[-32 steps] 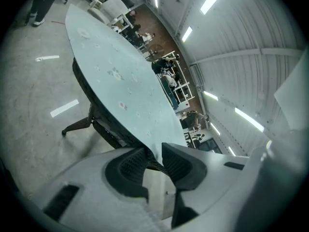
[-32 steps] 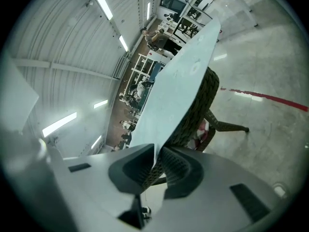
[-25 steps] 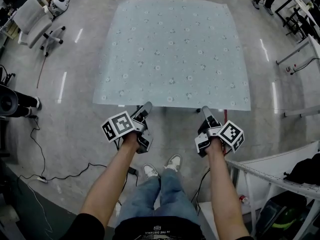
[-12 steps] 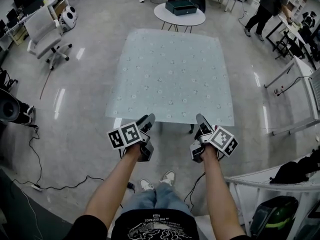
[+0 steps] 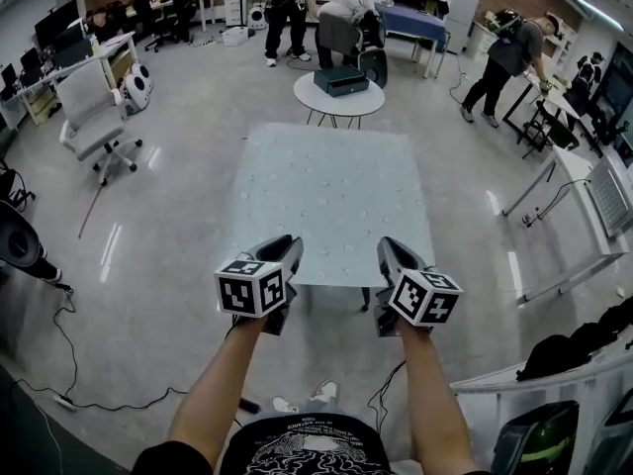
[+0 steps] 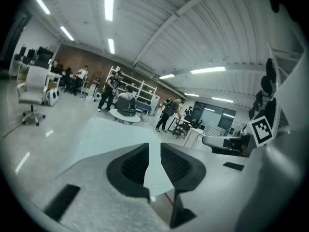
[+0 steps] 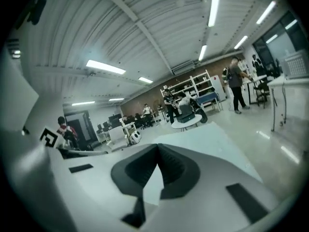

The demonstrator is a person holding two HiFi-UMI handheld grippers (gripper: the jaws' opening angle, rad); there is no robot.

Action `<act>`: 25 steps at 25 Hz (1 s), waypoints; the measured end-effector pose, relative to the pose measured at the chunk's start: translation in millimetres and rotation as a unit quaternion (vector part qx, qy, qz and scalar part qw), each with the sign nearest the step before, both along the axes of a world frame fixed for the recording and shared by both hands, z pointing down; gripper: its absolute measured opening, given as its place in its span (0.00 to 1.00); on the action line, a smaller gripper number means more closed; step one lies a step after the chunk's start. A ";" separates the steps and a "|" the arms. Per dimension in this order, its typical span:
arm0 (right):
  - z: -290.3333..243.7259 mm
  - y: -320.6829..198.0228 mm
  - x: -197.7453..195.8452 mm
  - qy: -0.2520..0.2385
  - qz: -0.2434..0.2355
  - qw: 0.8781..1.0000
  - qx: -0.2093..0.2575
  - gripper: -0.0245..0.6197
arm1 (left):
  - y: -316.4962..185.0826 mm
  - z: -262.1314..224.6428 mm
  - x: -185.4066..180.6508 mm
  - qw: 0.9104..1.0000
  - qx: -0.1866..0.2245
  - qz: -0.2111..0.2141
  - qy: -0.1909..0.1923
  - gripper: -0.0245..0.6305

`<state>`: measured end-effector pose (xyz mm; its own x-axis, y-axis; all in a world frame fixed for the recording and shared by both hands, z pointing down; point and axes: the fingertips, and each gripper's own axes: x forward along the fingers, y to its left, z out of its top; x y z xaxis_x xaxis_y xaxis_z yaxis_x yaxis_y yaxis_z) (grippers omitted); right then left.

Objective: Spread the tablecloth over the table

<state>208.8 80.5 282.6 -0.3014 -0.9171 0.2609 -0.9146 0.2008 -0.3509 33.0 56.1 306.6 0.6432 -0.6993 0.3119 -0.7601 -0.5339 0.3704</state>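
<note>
Along the left wall run desks with monitors (image 5: 35, 47), and just inside them a white swivel chair (image 5: 91, 115) stands on the glossy grey floor (image 5: 168, 216) — ceiling lights streak across it. The left gripper (image 5: 282, 247) is held up roughly level in front of the person. Its jaws have just been closing to a thin slit, with nothing between them. Only far-off cloth shows through the gap.

At centre the tablecloth (image 5: 331, 196), pale and faintly dotted, lies flat and smooth over the table (image 5: 367, 298), of which only a leg shows below the near edge. It is clear of both grippers. Behind it sits a round white table (image 5: 338, 102) carrying a dark box (image 5: 340, 79), with several people (image 5: 287, 3) standing at the back of the room.

The right gripper (image 5: 389, 248) is level too, its jaws clenched tip to tip on nothing. Farther right a person (image 5: 504, 62) stands by a desk — white metal frames (image 5: 554, 181) line that side.
</note>
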 end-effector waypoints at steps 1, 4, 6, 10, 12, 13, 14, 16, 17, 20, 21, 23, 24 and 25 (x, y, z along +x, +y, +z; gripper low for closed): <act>-9.5 2.8 -0.5 0.020 -0.005 1.000 0.008 0.05 | 0.9 -13.0 0.7 1.000 0.020 0.003 -0.014 0.15; -28.6 12.4 -3.7 0.068 -0.017 0.997 0.024 0.05 | 4.7 -44.4 -0.7 0.996 0.070 0.002 -0.046 0.11; -35.6 19.4 -4.7 0.086 -0.020 0.996 0.031 0.05 | 8.4 -57.3 -1.4 0.994 0.092 0.002 -0.060 0.07; -42.7 31.3 -0.6 0.104 -0.015 0.994 0.042 0.05 | 17.9 -66.6 -1.3 0.990 0.115 0.003 -0.081 0.05; -46.4 33.0 1.5 0.112 -0.014 0.992 0.047 0.05 | 20.2 -68.8 -1.9 0.989 0.119 0.000 -0.083 0.05; -48.6 33.9 1.6 0.116 -0.013 0.992 0.049 0.05 | 21.0 -69.6 -2.8 0.989 0.121 -0.001 -0.085 0.05; -50.8 35.1 0.8 0.119 -0.013 0.992 0.051 0.05 | 21.9 -70.4 -4.4 0.989 0.122 -0.001 -0.089 0.05; -54.3 38.5 -2.4 0.124 -0.014 0.991 0.052 0.05 | 24.5 -73.2 -9.1 0.988 0.124 -0.003 -0.096 0.04; -55.5 40.7 -3.8 0.126 -0.015 0.990 0.053 0.05 | 26.3 -75.2 -10.8 0.987 0.126 -0.005 -0.098 0.05; -56.9 47.4 -5.3 0.129 -0.016 0.990 0.055 0.05 | 32.2 -79.5 -10.8 0.986 0.132 -0.005 -0.099 0.04; -56.5 49.2 -5.6 0.131 -0.016 0.990 0.056 0.05 | 33.8 -79.8 -10.4 0.986 0.134 -0.004 -0.100 0.04; -54.7 51.3 -7.0 0.132 -0.019 0.990 0.056 0.05 | 35.7 -79.1 -10.4 0.985 0.136 -0.003 -0.103 0.04; -53.7 51.4 -8.0 0.130 -0.020 0.990 0.056 0.05 | 35.8 -78.3 -10.8 0.985 0.137 -0.004 -0.104 0.04; -52.9 51.0 -8.8 0.129 -0.022 0.990 0.057 0.05 | 35.4 -77.5 -11.1 0.985 0.138 -0.005 -0.105 0.04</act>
<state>200.0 131.5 229.7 -0.2786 -0.9324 0.2303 -0.9603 0.2672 -0.0798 21.9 91.4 229.1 0.5778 -0.7818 0.2345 -0.8099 -0.5847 0.0463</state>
